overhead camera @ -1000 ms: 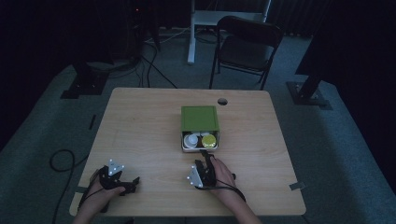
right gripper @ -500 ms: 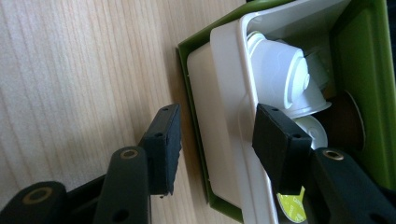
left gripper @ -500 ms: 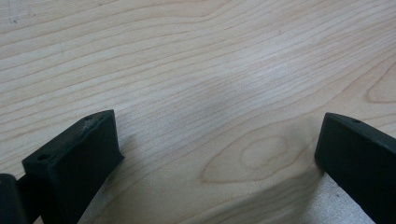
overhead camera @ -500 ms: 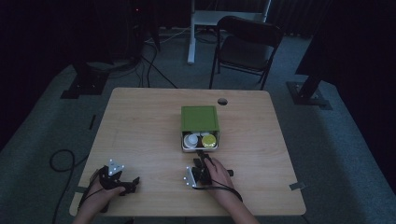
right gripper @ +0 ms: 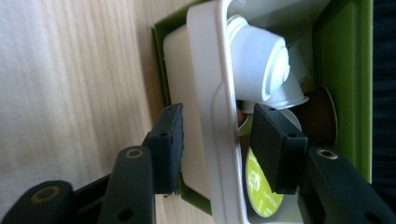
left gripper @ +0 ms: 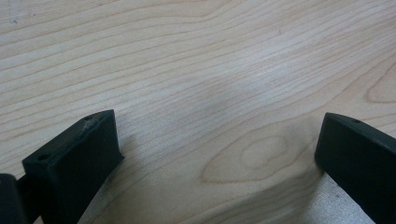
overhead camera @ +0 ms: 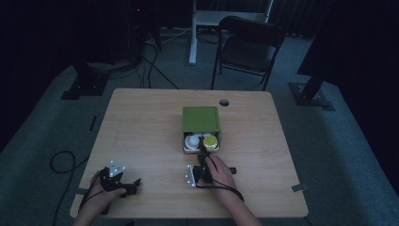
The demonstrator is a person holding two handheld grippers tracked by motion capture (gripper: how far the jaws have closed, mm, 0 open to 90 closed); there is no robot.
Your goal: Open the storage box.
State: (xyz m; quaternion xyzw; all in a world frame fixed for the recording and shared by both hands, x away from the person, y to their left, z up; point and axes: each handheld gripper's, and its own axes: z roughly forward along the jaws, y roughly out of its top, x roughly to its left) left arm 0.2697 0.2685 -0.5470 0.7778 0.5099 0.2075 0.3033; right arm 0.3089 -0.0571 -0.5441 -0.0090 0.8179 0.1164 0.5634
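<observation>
While we look down from the high view, we see the green box (overhead camera: 201,118) near the middle of the desk (overhead camera: 141,136), with its white inner tray (overhead camera: 186,147) slid partly out toward us and capsules lying in it: a white one (overhead camera: 192,141) beside a yellow-green-lidded one (overhead camera: 210,143). Our right gripper (overhead camera: 203,151) reaches to the tray's front edge, while our left gripper (overhead camera: 126,184) rests well apart at the near left corner of the desk.

From the left gripper view, our jaws stand wide apart over bare wood, nothing between them.

From the right gripper view, our jaws straddle the tray's front wall (right gripper: 219,140), one outside, one inside among the capsules. They have just been closing on that wall, but a gap on each side says they are not yet pressing.

We judge the tray light, thin plastic, stiff enough to pull yet smooth and a bit flexible. The front lip looks like the best hold. The loose capsules could roll or tip, so a gentle, level pull seems wise.
</observation>
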